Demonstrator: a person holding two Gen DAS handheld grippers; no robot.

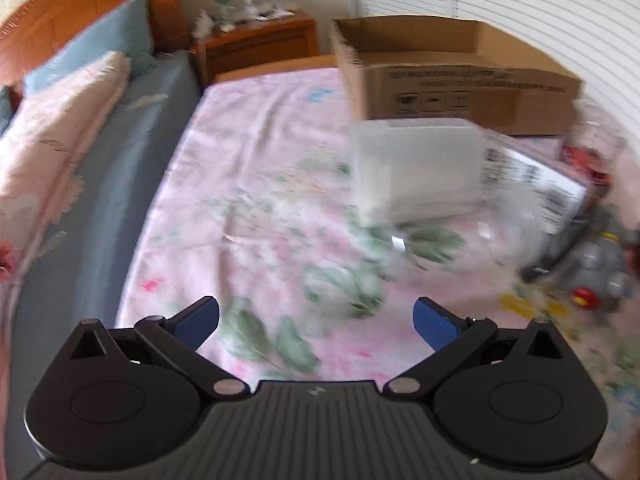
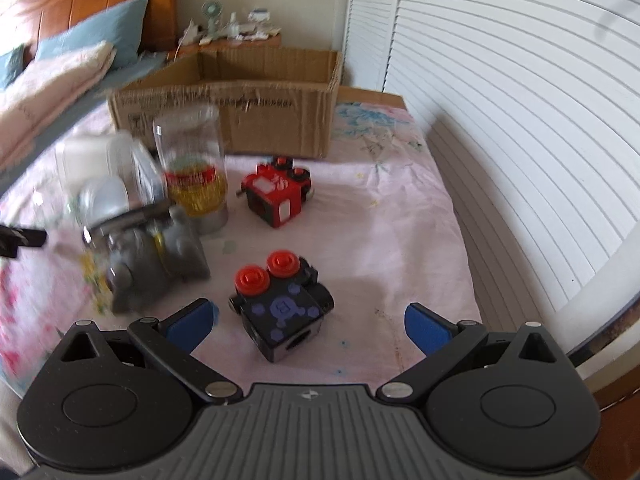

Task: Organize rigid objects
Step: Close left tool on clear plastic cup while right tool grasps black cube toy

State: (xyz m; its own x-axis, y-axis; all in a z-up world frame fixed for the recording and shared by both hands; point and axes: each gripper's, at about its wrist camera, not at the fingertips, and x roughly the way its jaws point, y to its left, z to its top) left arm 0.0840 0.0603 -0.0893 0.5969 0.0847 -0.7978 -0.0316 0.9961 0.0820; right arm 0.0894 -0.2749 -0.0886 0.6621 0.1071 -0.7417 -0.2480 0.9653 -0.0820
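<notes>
My left gripper (image 1: pixel 316 322) is open and empty above the floral bedspread. Ahead and to its right lies a clear plastic jar with a white lid (image 1: pixel 452 184), on its side, blurred. A grey toy (image 1: pixel 600 268) lies at the right edge. My right gripper (image 2: pixel 310 326) is open, and a black cube toy with red knobs (image 2: pixel 280 304) sits just ahead between its fingers, untouched. A red cube toy (image 2: pixel 276 194), an upright clear jar with a yellow-red label (image 2: pixel 194 172), the grey toy (image 2: pixel 148 264) and the lying jar (image 2: pixel 104 184) are farther off. An open cardboard box (image 2: pixel 240 100) stands behind; it also shows in the left wrist view (image 1: pixel 452 76).
White louvered doors (image 2: pixel 500 100) run along the right side of the bed. Pillows (image 1: pixel 60 92), a wooden headboard and a nightstand (image 1: pixel 256 40) with small items are at the far left. The bed edge (image 2: pixel 472 280) drops off close to the right.
</notes>
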